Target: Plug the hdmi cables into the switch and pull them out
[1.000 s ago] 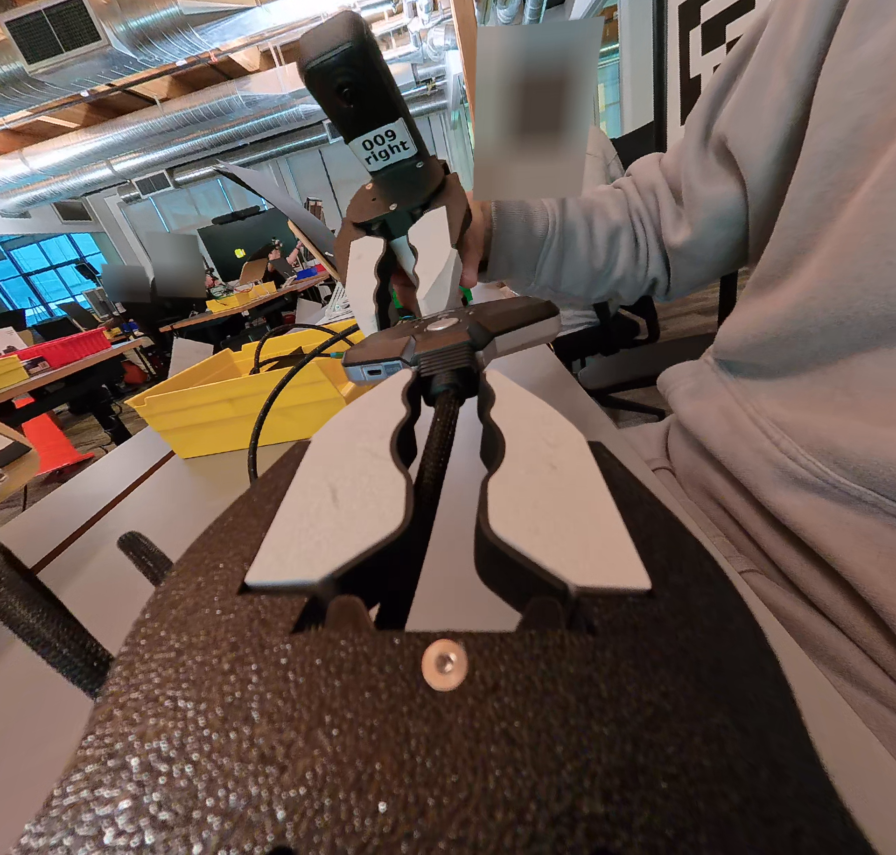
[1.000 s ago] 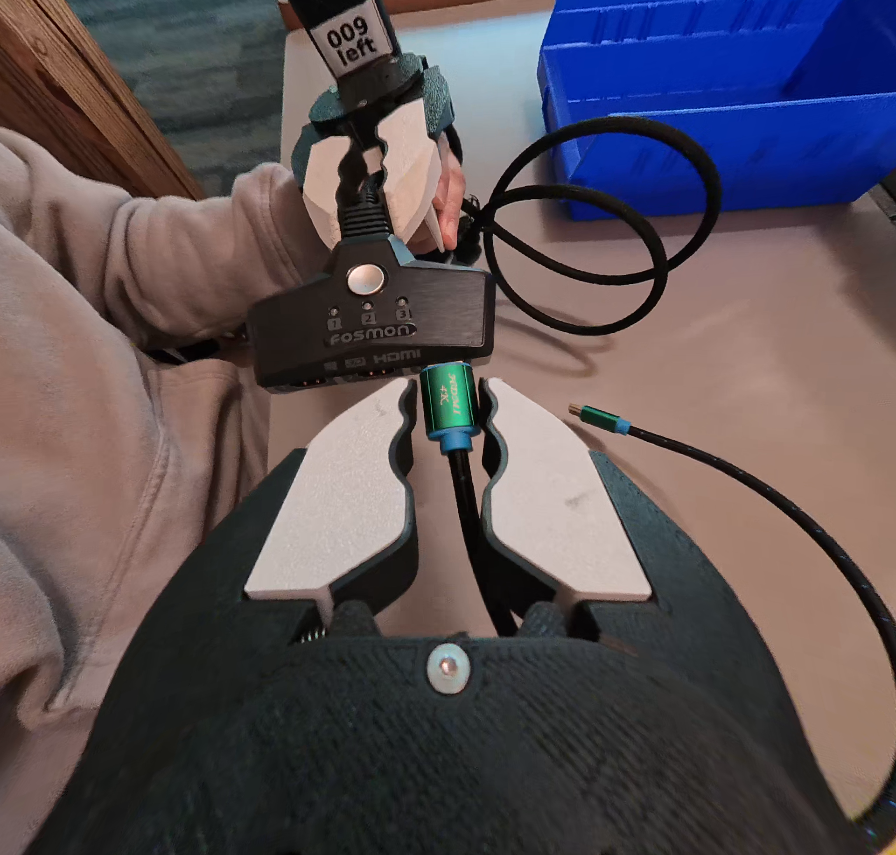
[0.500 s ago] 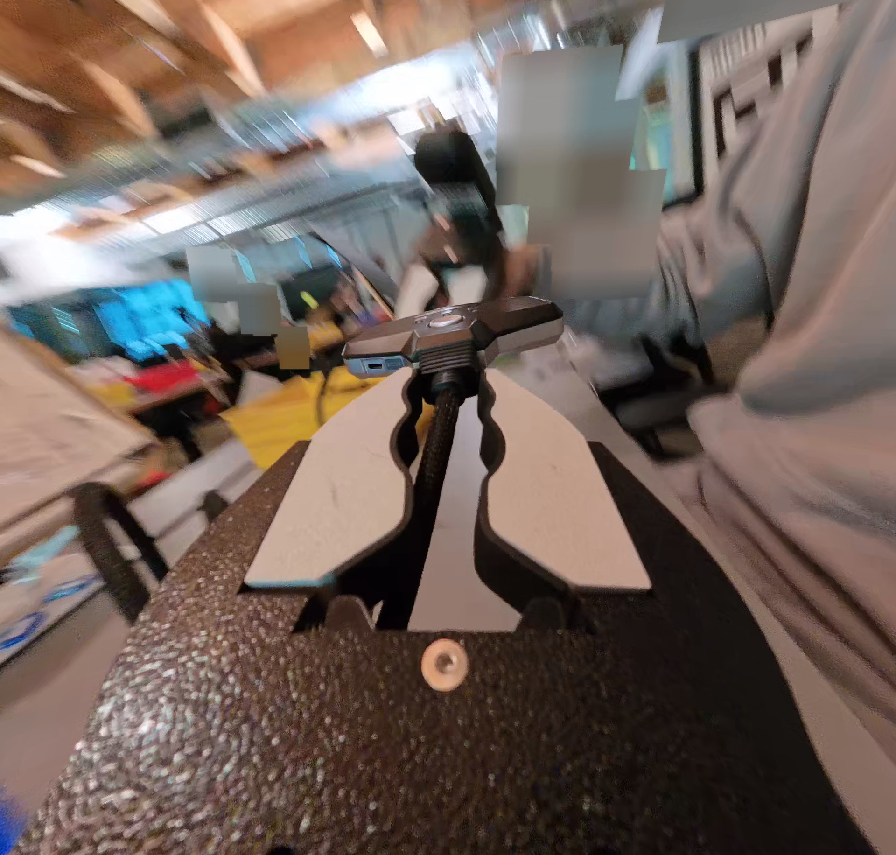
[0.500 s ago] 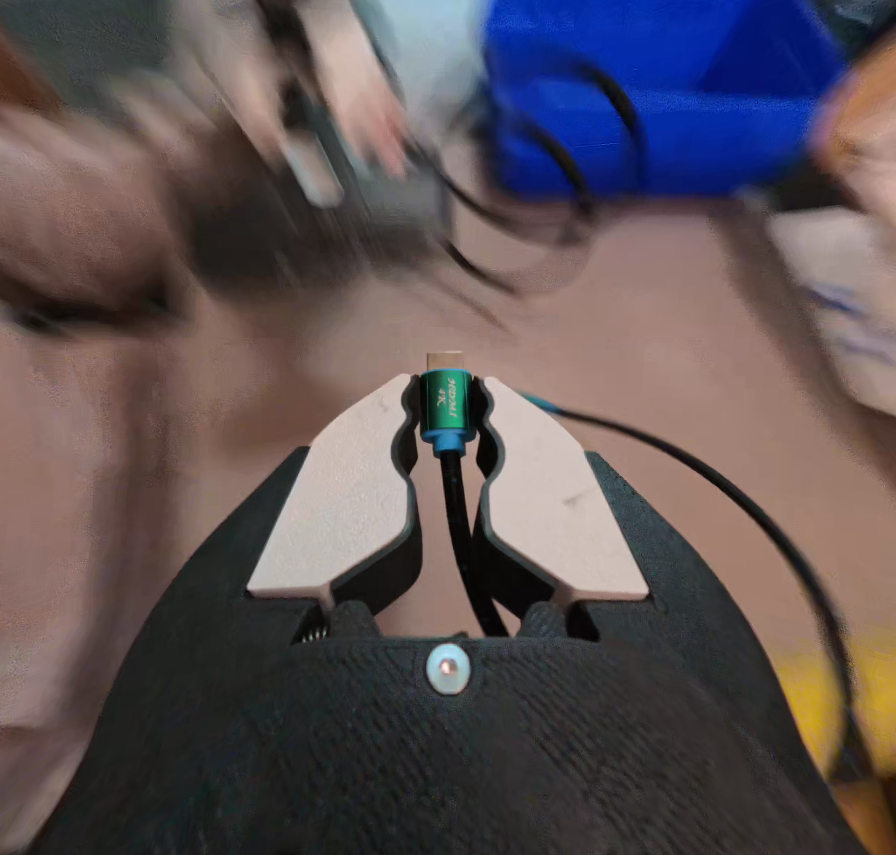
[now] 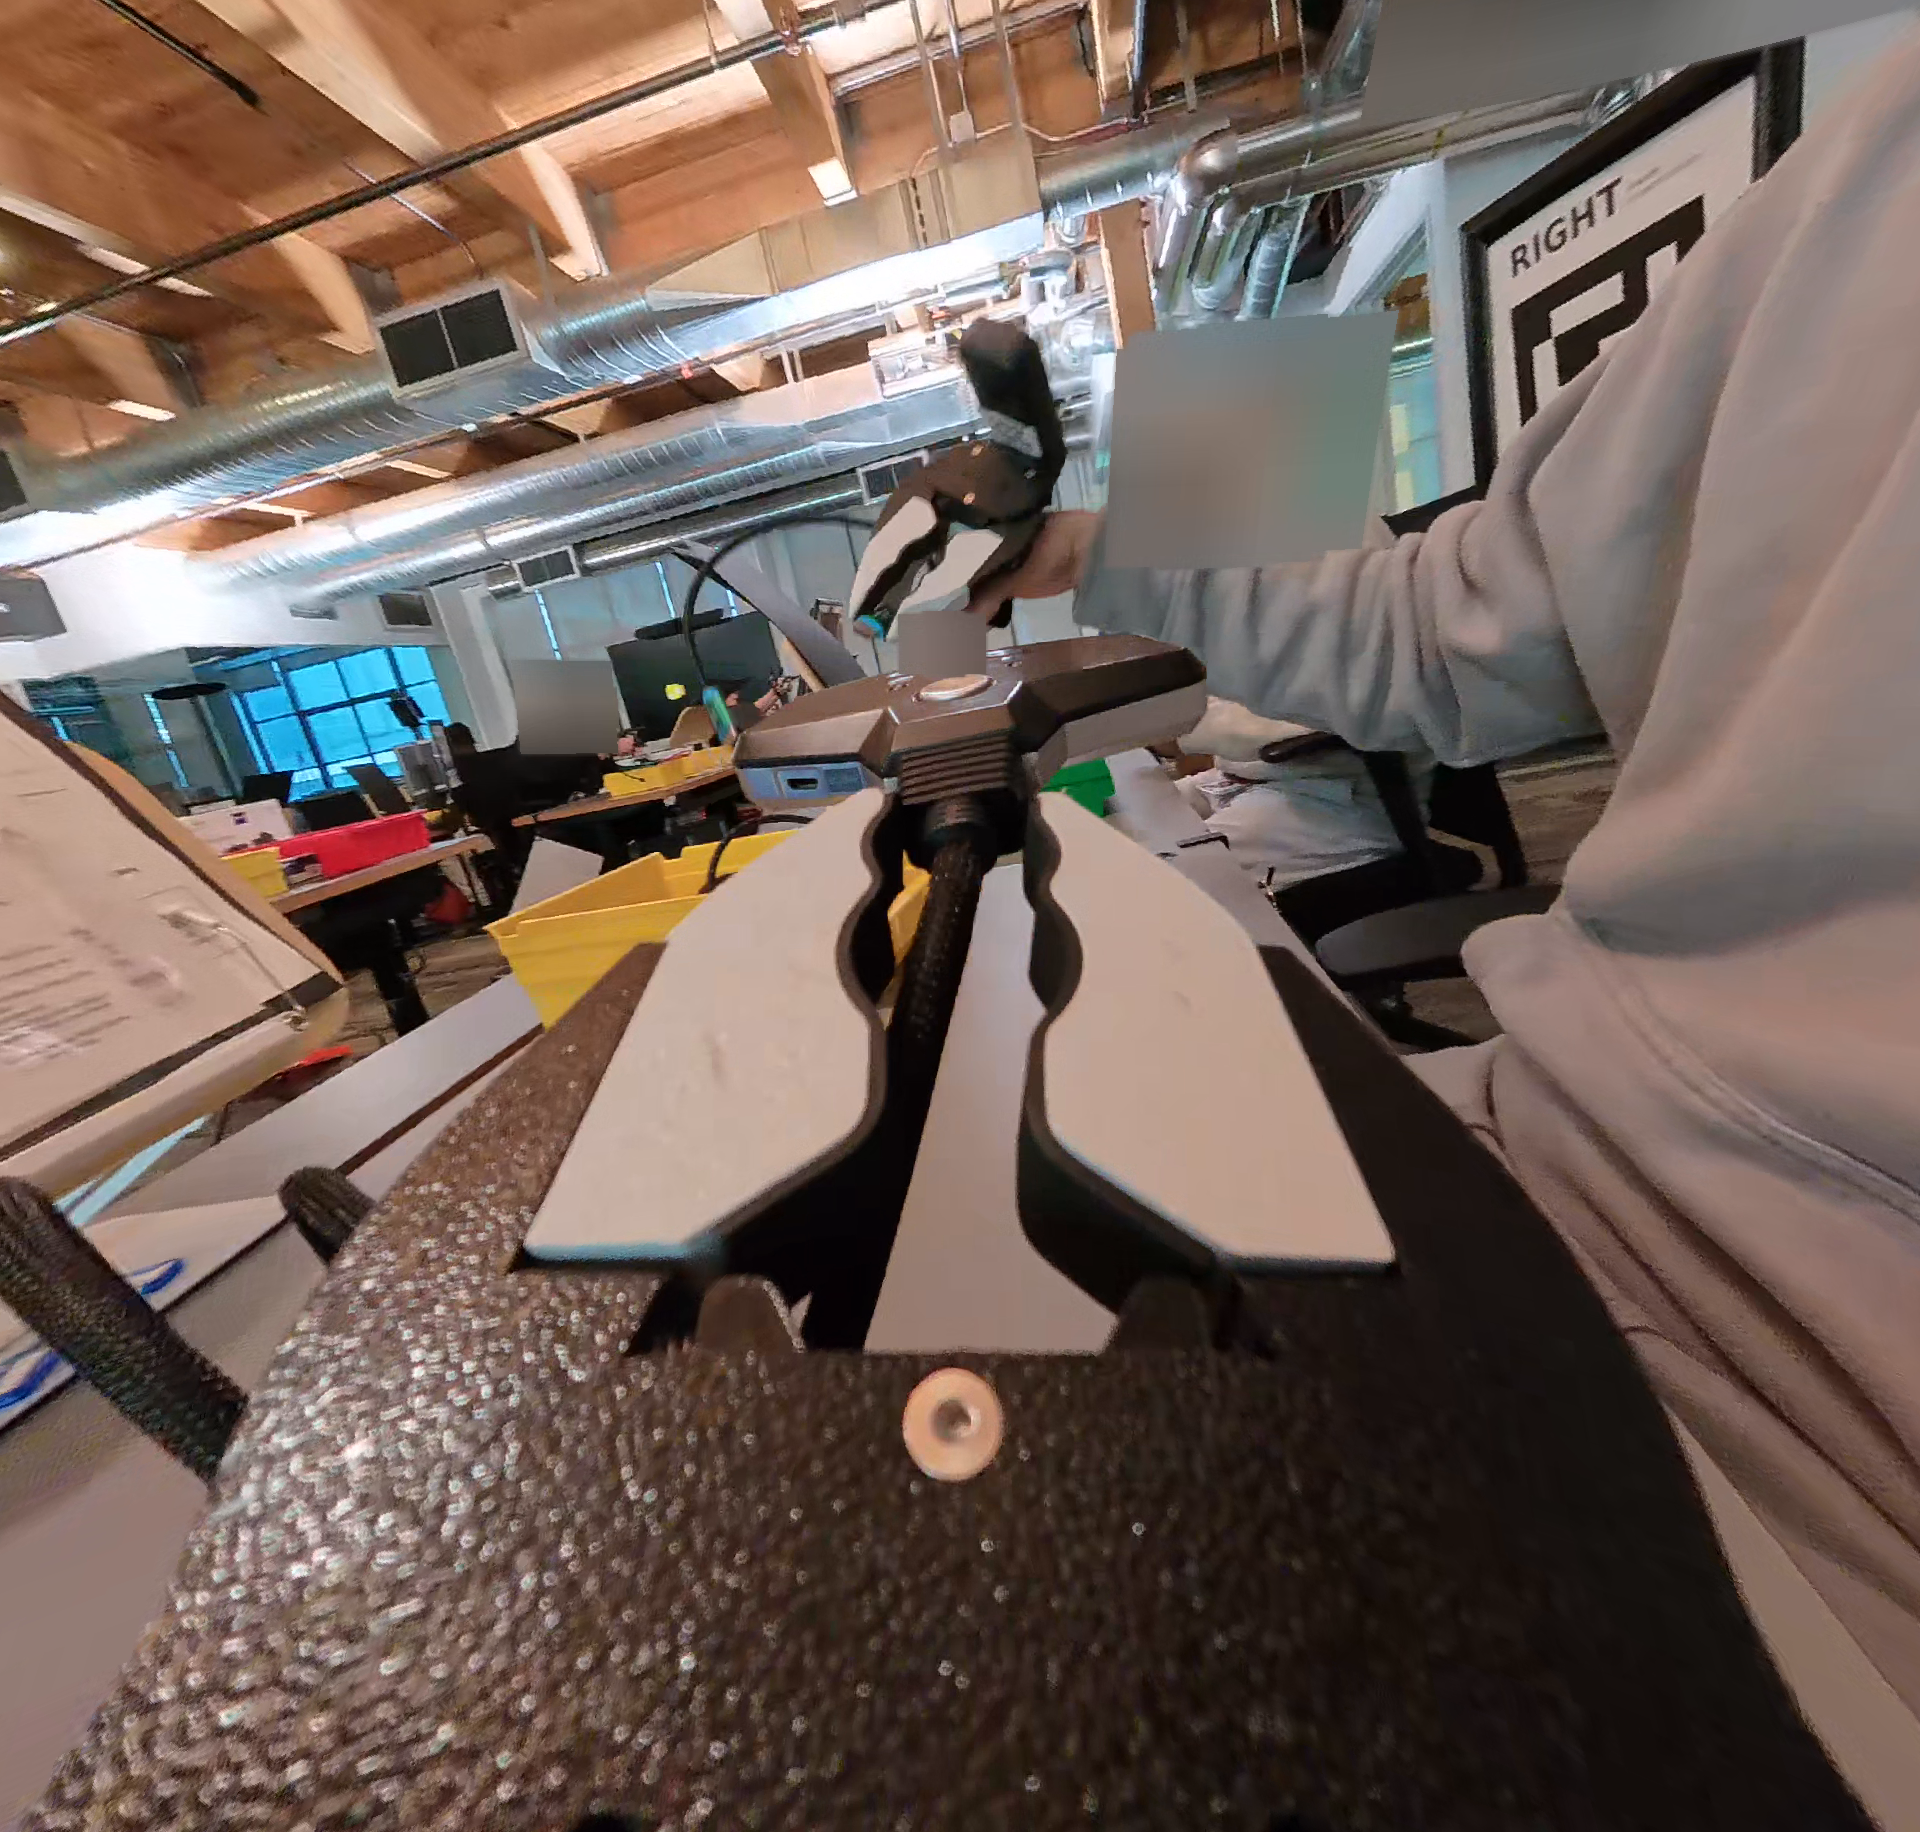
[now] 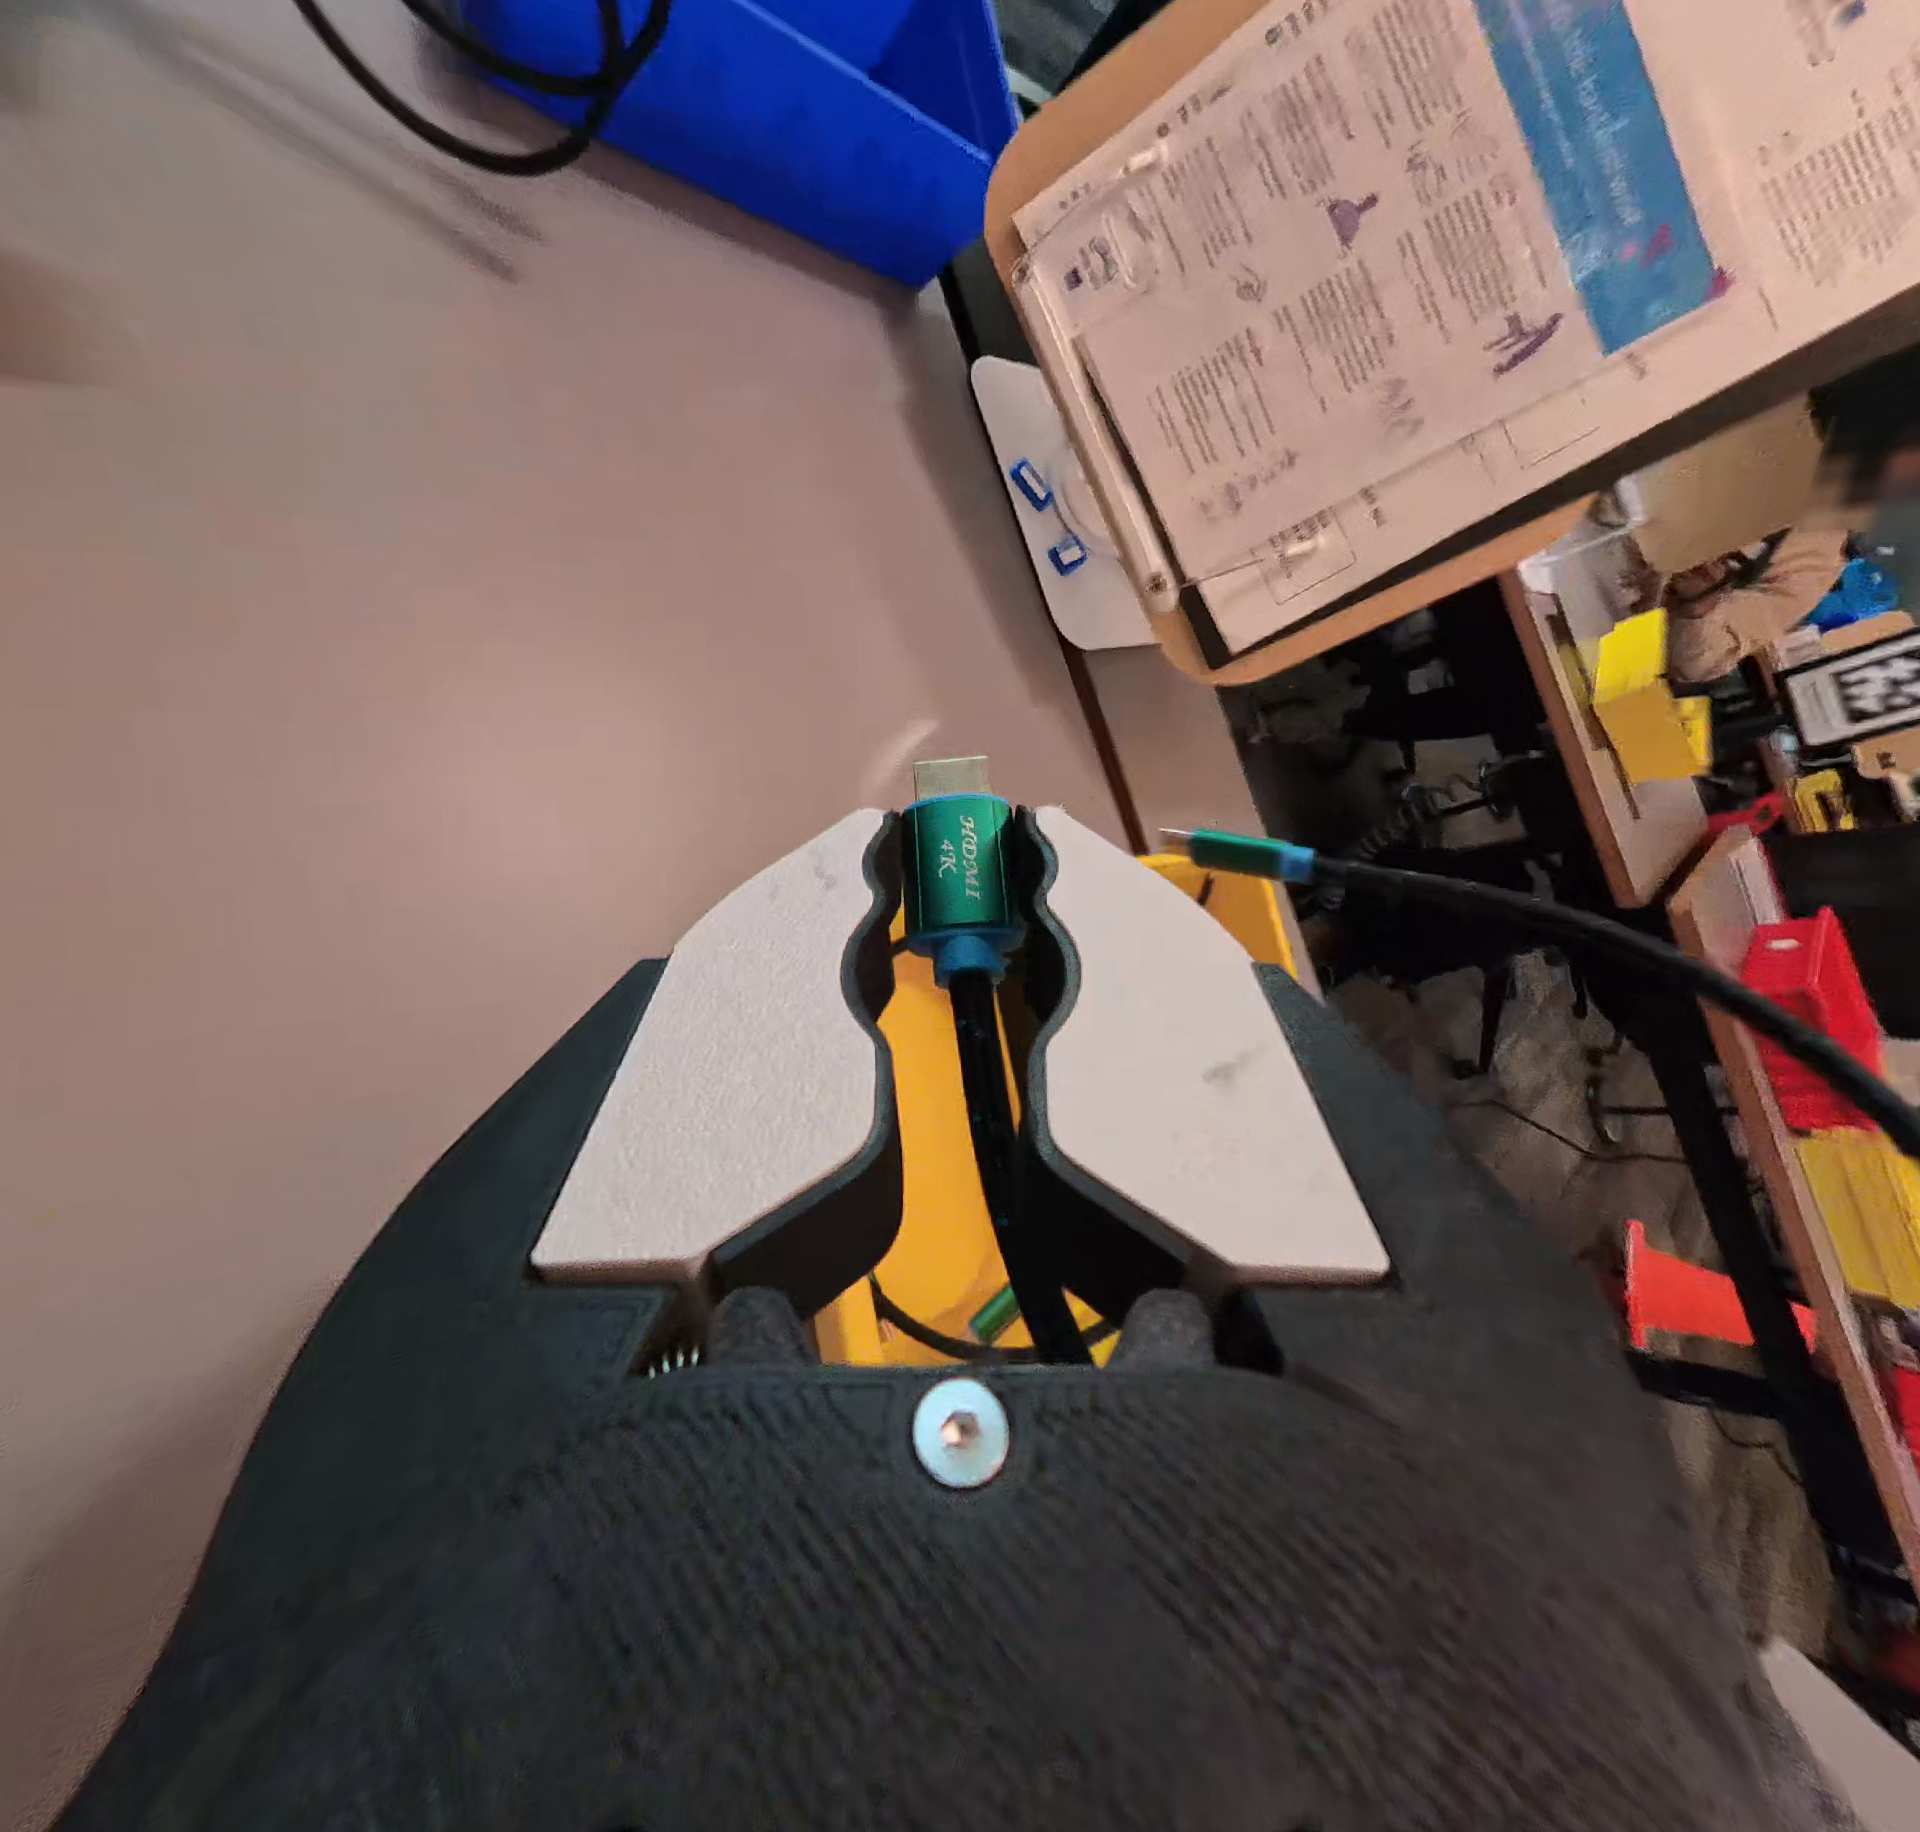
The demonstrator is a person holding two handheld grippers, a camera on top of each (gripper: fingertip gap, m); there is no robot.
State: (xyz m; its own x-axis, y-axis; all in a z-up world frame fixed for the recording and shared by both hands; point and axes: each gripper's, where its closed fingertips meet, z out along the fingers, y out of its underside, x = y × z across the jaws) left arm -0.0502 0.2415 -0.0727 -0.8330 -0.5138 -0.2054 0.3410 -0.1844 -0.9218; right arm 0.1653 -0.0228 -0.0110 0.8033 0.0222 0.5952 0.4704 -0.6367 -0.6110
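My left gripper (image 5: 958,814) is shut on the ribbed neck of the black HDMI switch (image 5: 977,717), where its braided cable (image 5: 940,961) leaves it, and holds it up off the table. My right gripper (image 6: 956,826) is shut on a green HDMI plug (image 6: 954,873) whose metal tip is free in the air. In the left wrist view the right gripper (image 5: 883,610) hangs beyond the switch, up and apart from it. The cable's other green plug (image 6: 1242,855) dangles at the right.
A yellow bin (image 5: 623,935) holding cables sits below my right gripper, also seen between its fingers (image 6: 935,1159). A blue bin (image 6: 748,68) stands at the far table edge with a black cable loop (image 6: 468,47). A tilted board with papers (image 6: 1455,255) is on the right. The person's grey sleeve (image 5: 1558,587) is close.
The green plug has come out of the switch. My right gripper has swung away to the right with it, over the yellow bin. The left gripper still holds the switch.
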